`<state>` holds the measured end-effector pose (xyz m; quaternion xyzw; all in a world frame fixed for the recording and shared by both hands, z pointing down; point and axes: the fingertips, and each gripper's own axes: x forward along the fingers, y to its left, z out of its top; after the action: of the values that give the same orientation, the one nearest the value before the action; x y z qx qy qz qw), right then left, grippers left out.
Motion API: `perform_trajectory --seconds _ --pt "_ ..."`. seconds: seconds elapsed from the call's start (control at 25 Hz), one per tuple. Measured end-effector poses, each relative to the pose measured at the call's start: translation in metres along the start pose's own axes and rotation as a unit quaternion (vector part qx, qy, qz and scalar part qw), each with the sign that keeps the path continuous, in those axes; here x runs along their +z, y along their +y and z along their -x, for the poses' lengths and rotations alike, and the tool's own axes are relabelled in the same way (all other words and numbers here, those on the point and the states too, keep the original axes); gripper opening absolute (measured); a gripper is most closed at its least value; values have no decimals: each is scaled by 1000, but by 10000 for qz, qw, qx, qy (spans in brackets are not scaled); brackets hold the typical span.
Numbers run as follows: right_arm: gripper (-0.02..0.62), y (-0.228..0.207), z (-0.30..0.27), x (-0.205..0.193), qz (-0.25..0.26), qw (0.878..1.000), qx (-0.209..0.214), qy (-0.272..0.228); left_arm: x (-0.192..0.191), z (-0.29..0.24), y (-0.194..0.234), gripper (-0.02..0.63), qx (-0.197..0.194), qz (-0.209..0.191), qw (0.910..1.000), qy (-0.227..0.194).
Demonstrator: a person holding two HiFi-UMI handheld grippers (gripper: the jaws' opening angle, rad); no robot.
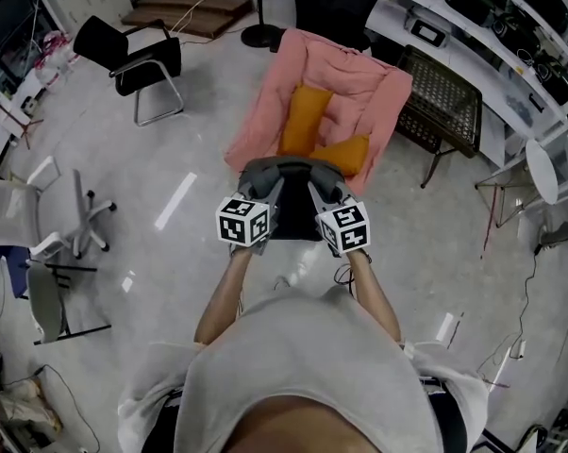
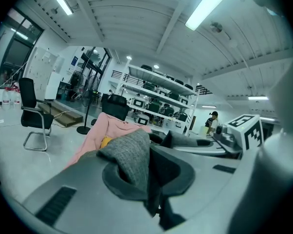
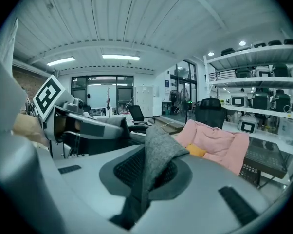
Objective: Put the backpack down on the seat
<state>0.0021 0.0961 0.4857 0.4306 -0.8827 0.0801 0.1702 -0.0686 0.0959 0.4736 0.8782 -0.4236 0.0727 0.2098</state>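
The backpack (image 1: 291,171) hangs in the air in front of the person, carried between the two grippers at the near end of the seat (image 1: 359,88); it does not lie on the seat, and whether it hangs over the seat's near edge or over the floor (image 1: 171,159) cannot be told. The left gripper (image 1: 273,194) has its fingers pressed together on a fold of the backpack's grey woven cloth, which stands up between them in the left gripper view; the right gripper (image 1: 317,194) pinches another fold of the same cloth in the same way, the cloth rising in a peak above its fingers in the right gripper view. The two grippers are side by side, near each other, with the backpack's dark body hanging down between them.

The seat is a low pink padded lounger, laid back and open toward the person; within its pink padding lie two orange cushions (image 1: 308,116), one long and running up the middle, the other across the near right part. Beside the seat, on its right, stands a dark wire-mesh rack (image 1: 444,102); what it holds cannot be made out. Beyond that, white shelves (image 1: 492,17) carry rows of dark devices. A black chair (image 1: 133,55) stands well apart at the far left, and a white swivel chair (image 1: 39,225) nearer on the left.
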Motion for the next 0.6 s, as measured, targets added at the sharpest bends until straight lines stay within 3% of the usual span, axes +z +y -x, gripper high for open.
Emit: perform_trajectory --seconds 0.6 --pt "26 -14 -62 15 -9 10000 -35 75 17 -27 57 29 -46 44 10000 76"
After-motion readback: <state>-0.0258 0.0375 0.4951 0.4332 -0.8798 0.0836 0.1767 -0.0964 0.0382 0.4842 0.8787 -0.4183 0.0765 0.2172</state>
